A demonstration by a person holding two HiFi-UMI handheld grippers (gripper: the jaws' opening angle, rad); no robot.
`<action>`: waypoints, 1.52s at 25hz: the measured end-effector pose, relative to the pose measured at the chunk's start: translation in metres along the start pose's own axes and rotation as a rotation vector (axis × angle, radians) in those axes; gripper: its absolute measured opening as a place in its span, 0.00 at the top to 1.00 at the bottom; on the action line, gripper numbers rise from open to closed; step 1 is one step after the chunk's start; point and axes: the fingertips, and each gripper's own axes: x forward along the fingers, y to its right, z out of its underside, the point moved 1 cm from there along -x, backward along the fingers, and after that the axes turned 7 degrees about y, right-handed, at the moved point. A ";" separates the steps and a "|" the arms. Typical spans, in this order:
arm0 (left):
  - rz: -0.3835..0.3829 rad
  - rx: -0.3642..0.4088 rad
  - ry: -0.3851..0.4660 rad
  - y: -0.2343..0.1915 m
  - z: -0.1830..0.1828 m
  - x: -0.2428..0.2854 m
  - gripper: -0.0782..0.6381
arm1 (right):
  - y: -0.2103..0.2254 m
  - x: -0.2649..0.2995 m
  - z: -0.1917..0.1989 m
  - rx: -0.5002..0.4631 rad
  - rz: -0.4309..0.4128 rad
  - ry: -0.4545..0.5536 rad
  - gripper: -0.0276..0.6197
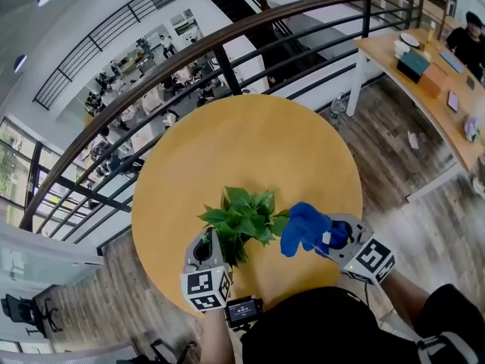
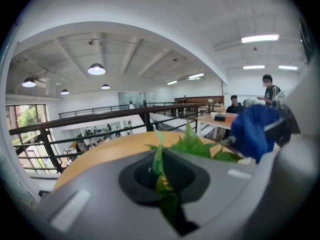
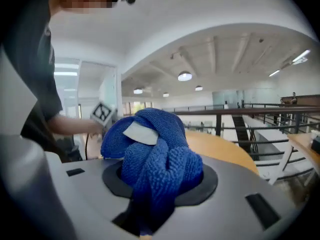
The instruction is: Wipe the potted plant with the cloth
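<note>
Desk (image 1: pixel 250 150): round, lies beneath the potted plant (image 1: pixel 241 220), mostly beyond it. Plant: judged light, with thin leaves liable to tear; best supported leaf by leaf. Left gripper (image 1: pixel 214 241), left of the plant: fingers closed on one leaf. Right gripper (image 1: pixel 327 237), right of the plant: fingers clamped on the bunched cloth (image 1: pixel 303 227), which is soft and sits just beside the foliage.

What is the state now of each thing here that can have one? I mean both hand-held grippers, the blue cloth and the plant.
Left hand-held gripper: shut on a leaf.
Right hand-held gripper: shut on the cloth.
Cloth: bunched up, held beside the leaves, above the table.
Potted plant: one leaf pinched; its pot is hidden.
</note>
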 end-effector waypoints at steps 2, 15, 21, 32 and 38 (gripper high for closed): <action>-0.002 -0.001 0.001 -0.001 -0.001 0.001 0.89 | 0.000 0.010 0.066 -0.035 0.034 -0.209 0.71; 0.008 -0.003 0.020 0.000 -0.006 0.008 0.89 | -0.001 0.030 0.092 0.236 0.016 -0.204 0.71; 0.005 -0.006 0.019 -0.001 -0.007 0.005 0.89 | 0.010 0.035 0.165 0.123 0.105 -0.522 0.71; 0.011 -0.002 0.014 0.002 -0.005 0.003 0.89 | 0.060 0.018 -0.011 -0.072 0.259 -0.018 0.71; 0.002 -0.004 0.017 0.002 -0.005 0.004 0.89 | 0.023 0.022 -0.053 -0.147 0.179 0.092 0.71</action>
